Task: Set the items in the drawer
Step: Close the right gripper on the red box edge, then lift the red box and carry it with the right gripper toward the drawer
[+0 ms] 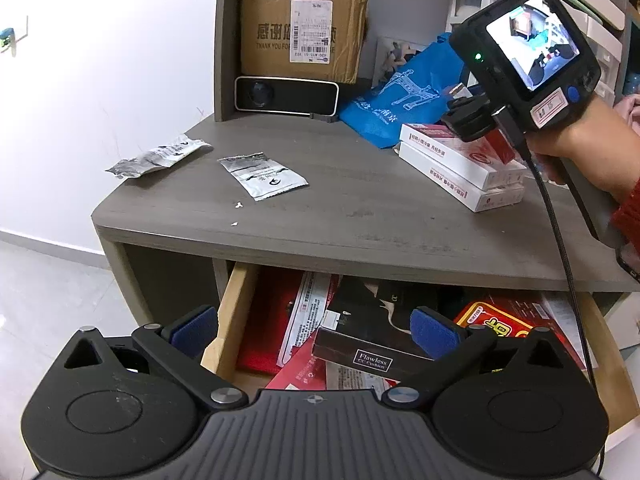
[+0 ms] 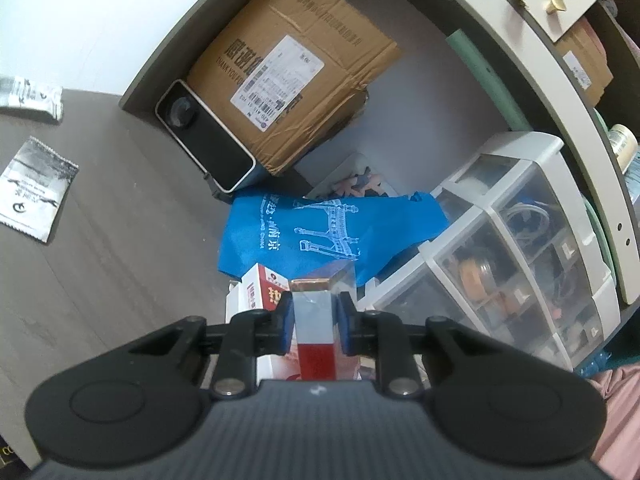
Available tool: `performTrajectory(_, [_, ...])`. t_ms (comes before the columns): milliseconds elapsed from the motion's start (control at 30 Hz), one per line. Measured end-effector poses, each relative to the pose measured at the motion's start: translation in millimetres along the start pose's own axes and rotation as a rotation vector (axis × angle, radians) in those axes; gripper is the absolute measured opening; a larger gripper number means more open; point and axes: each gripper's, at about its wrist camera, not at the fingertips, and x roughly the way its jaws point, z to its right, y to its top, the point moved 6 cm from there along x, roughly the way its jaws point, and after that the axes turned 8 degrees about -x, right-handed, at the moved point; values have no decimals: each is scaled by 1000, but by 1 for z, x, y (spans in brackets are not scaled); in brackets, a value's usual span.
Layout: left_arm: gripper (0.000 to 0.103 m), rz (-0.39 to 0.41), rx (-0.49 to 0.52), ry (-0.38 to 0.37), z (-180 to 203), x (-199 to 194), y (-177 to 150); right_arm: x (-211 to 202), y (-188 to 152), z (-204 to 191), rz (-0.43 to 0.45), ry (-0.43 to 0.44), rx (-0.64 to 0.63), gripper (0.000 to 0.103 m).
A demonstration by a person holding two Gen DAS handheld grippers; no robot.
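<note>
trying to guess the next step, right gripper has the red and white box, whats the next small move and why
Probably lift the red and white box clear and swing toward the open drawer: the right gripper is shut on it above the stacked boxes.

The left black two-finger gripper [image 1: 316, 330] hung low and level, its blue-padded fingers [image 1: 194, 326] spread wide apart with nothing between them. Over on the other side, the right black two-finger gripper [image 2: 316, 318] was closed tight, its blue pads [image 2: 286, 326] pressed against both sides of a slim red-and-white carton [image 2: 316, 332]. Seen from the left wrist camera, the person's bare right hand [image 1: 576, 148] wrapped the handle, wrist angled downward, a red sleeve cuff [image 1: 628, 216] showing at the forearm. The left hand itself was probably behind the camera, out of sight.
</note>
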Motion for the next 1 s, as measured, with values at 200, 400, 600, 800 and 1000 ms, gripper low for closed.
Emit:
performTrajectory(200, [103, 10, 5, 1, 1, -5, 0, -21, -6, 9, 8, -4, 42, 20])
performTrajectory(400, [103, 17, 9, 2, 4, -9, -1, -33, -9, 26, 19, 21, 146, 20])
performTrajectory(600, [103, 26, 19, 2, 8, -14, -3, -46, -13, 40, 35, 46, 234, 19])
performTrajectory(800, [103, 32, 27, 2, 11, -19, -5, -61, -18, 50, 54, 80, 305, 19])
performTrajectory(1000, [103, 38, 33, 3, 14, -23, -6, -75, -25, 58, 75, 129, 387, 19])
